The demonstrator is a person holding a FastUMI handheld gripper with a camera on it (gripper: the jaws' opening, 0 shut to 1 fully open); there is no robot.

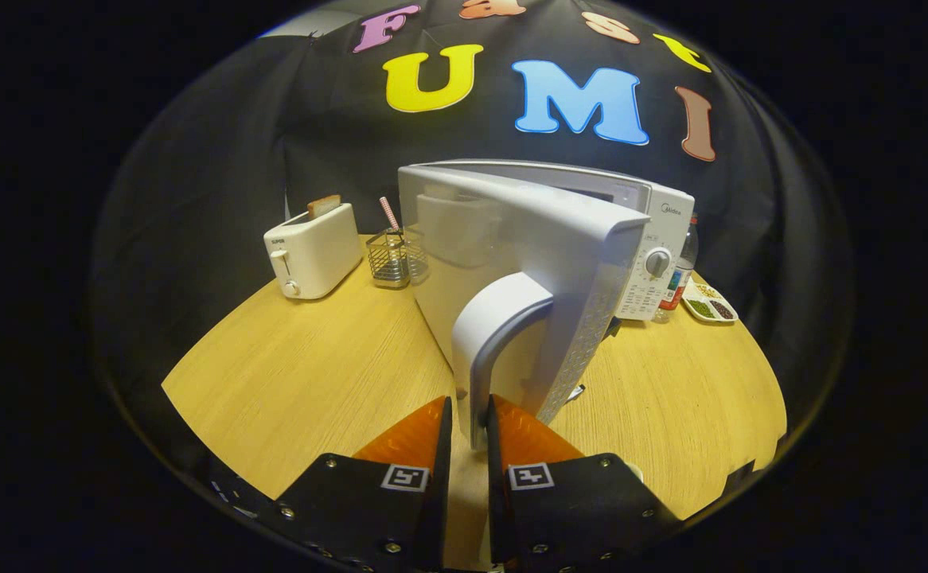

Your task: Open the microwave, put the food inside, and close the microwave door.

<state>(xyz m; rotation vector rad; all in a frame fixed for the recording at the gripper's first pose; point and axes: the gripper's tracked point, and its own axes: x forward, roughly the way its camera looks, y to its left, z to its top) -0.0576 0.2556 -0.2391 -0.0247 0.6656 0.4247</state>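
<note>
A white microwave point(655, 239) stands at the back of the round wooden table point(297, 382). Its door point(512, 270) is swung well out toward me, edge-on. The door's curved handle point(496, 334) runs down between my fingers. My gripper point(469, 418) is shut on the lower end of that handle, one finger pressing each side. A small white dish of food point(711, 306) with green and dark portions lies on the table to the right of the microwave. The open door hides the oven's inside.
A white toaster point(313, 251) with a slice of bread in it sits at the back left. Beside it is a wire basket point(394, 259) holding a striped straw. A bottle point(680, 270) stands just behind the microwave's right side. Bare wood lies on both sides of the door.
</note>
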